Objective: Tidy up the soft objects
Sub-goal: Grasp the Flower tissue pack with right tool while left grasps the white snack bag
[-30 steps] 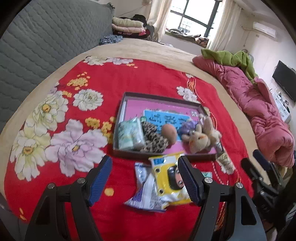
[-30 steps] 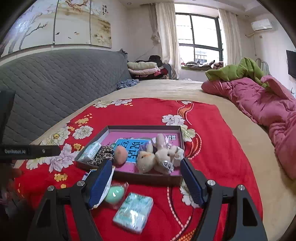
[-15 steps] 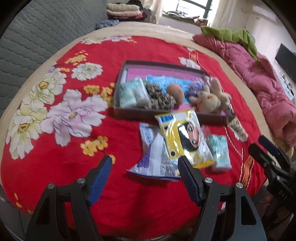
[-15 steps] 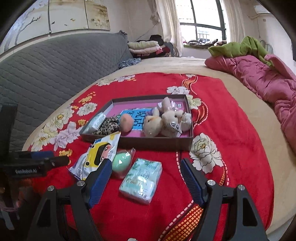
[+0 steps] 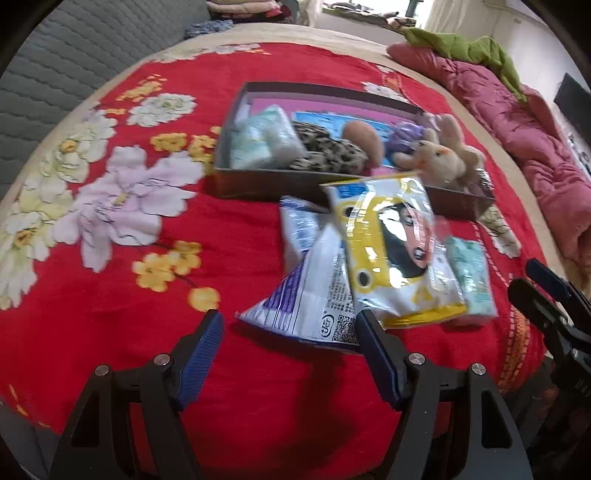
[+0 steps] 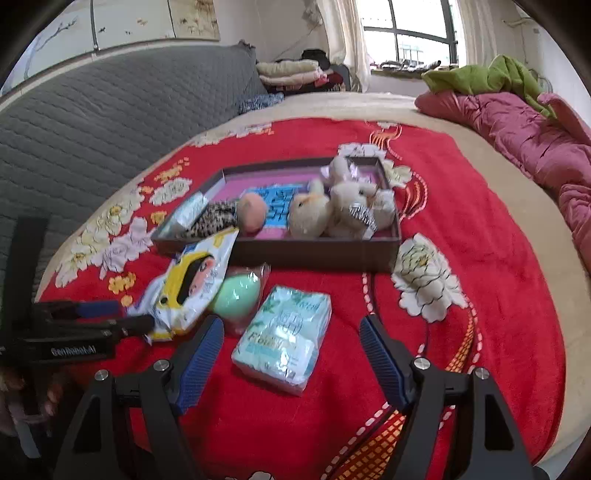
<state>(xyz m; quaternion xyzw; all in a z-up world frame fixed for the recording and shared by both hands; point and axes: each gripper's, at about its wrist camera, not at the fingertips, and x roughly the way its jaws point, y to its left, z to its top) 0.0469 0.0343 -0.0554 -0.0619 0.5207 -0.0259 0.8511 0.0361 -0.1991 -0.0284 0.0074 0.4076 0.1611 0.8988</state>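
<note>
Claws (image 5: pixel 288 332) (image 6: pixel 291 338) agape, angled downward

Left gripper (image 5: pixel 288 354): black angular frame; blue textured pads on the fingers (image 5: pixel 201 356); silver screws at the pivots; right gripper (image 6: pixel 291 358): identical build; white lettering on the left gripper's black housing.

Setting I am working in: a home bedroom. Evidence noted: bed (image 6: pixel 461 122) under a red floral blanket (image 6: pixel 498 280); grey quilted headboard (image 6: pixel 110 122); crumpled pink duvet (image 6: pixel 524 133); folded clothes stacked (image 6: pixel 288 72) by a curtained window (image 6: pixel 417 31); painted wall panels (image 6: pixel 147 18); wall air conditioner, partly visible.
</note>
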